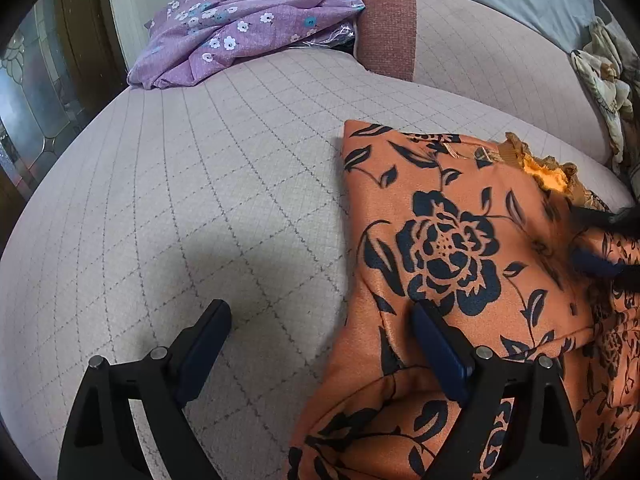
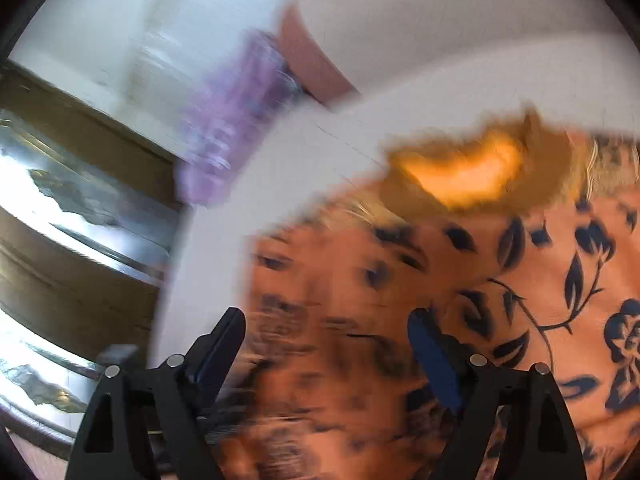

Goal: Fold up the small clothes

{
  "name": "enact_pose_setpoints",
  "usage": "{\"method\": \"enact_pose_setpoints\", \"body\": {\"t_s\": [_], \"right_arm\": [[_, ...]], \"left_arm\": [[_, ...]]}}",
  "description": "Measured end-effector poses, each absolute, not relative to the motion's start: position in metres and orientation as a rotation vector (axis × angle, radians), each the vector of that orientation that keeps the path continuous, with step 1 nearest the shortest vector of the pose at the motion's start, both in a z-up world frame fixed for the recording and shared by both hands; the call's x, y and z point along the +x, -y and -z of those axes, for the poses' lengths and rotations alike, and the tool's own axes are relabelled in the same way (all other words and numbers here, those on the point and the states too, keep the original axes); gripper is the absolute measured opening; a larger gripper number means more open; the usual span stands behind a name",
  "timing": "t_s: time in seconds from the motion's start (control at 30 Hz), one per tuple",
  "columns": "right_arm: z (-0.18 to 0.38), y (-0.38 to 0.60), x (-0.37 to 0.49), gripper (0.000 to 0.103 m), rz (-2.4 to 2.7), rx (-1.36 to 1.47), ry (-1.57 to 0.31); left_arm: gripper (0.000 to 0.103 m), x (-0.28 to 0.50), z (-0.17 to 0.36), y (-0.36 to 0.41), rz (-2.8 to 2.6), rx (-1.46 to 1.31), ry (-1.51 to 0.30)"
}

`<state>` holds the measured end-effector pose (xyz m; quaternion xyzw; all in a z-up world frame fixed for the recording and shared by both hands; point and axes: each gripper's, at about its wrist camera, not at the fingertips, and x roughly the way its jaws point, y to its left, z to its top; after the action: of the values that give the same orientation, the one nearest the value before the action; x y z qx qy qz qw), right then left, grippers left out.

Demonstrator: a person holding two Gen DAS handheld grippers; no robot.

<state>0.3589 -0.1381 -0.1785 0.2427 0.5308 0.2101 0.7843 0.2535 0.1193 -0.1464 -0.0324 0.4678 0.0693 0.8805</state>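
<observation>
While the wide sofa seat with its pale checked cover takes up most of the left wrist view, the orange blouse with the dark rose print lies on its right side, spread fairly flat with a frilled collar at the far end. Its left edge runs straight, as though one side is already turned in, though that is only a judgement. A purple flowered cloth is bunched at the far corner of the seat, well apart from the blouse.

The blouse looks thin, light and slightly shiny, so it will probably drape limply, slide over itself and wrinkle if dragged. A hem corner or a shoulder seam, where the cloth is doubled, seems the best place to pinch it.

The left tool hovers over the blouse's left edge with its jaws wide apart and nothing between them; one finger is above the bare seat, the other above the cloth. The right tool shows in a smeared picture, so it seems to be sweeping across the blouse; its jaws also stand apart and hold nothing.
</observation>
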Motion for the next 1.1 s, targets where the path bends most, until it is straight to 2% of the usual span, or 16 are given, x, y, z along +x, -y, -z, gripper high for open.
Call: {"method": "enact_pose_setpoints", "body": {"t_s": [0.07, 0.2, 0.27, 0.3, 0.33, 0.37, 0.4, 0.47, 0.53, 0.57, 0.67, 0.87, 1.1], "right_arm": [[0.181, 0.156, 0.351, 0.081, -0.426, 0.698, -1.096], [0.156, 0.159, 0.34, 0.083, -0.446, 0.621, -1.011], [0.173, 0.182, 0.345, 0.083, -0.3, 0.592, -1.04], [0.185, 0.205, 0.347, 0.07, -0.23, 0.647, -1.067], [0.187, 0.219, 0.344, 0.069, -0.234, 0.728, -1.049], [0.182, 0.23, 0.336, 0.073, -0.238, 0.779, -1.023], [0.171, 0.235, 0.329, 0.081, -0.221, 0.735, -0.999], [0.163, 0.251, 0.319, 0.089, -0.207, 0.641, -0.934], [0.188, 0.285, 0.32, 0.078, -0.093, 0.648, -1.012], [0.192, 0.304, 0.31, 0.074, -0.104, 0.77, -0.972], [0.164, 0.308, 0.284, 0.085, -0.072, 0.711, -0.946], [0.145, 0.333, 0.188, 0.085, -0.077, 0.616, -0.98], [0.14, 0.362, 0.08, 0.085, -0.122, 0.454, -1.073]], "left_arm": [[0.092, 0.253, 0.146, -0.121, -0.145, -0.076, -0.974], [0.093, 0.254, 0.146, -0.12, -0.153, -0.074, -0.974], [0.093, 0.254, 0.147, -0.12, -0.146, -0.078, -0.97], [0.093, 0.253, 0.147, -0.121, -0.146, -0.077, -0.971], [0.093, 0.253, 0.147, -0.121, -0.148, -0.079, -0.968], [0.094, 0.253, 0.146, -0.12, -0.152, -0.079, -0.97], [0.094, 0.254, 0.147, -0.119, -0.156, -0.076, -0.97], [0.094, 0.253, 0.146, -0.118, -0.16, -0.07, -0.968], [0.095, 0.253, 0.147, -0.118, -0.153, -0.073, -0.966], [0.095, 0.252, 0.147, -0.12, -0.149, -0.081, -0.961], [0.096, 0.251, 0.148, -0.119, -0.151, -0.078, -0.951], [0.096, 0.224, 0.135, -0.132, -0.09, -0.143, -0.932], [0.096, 0.115, 0.097, -0.149, 0.012, -0.261, -0.959]]}}
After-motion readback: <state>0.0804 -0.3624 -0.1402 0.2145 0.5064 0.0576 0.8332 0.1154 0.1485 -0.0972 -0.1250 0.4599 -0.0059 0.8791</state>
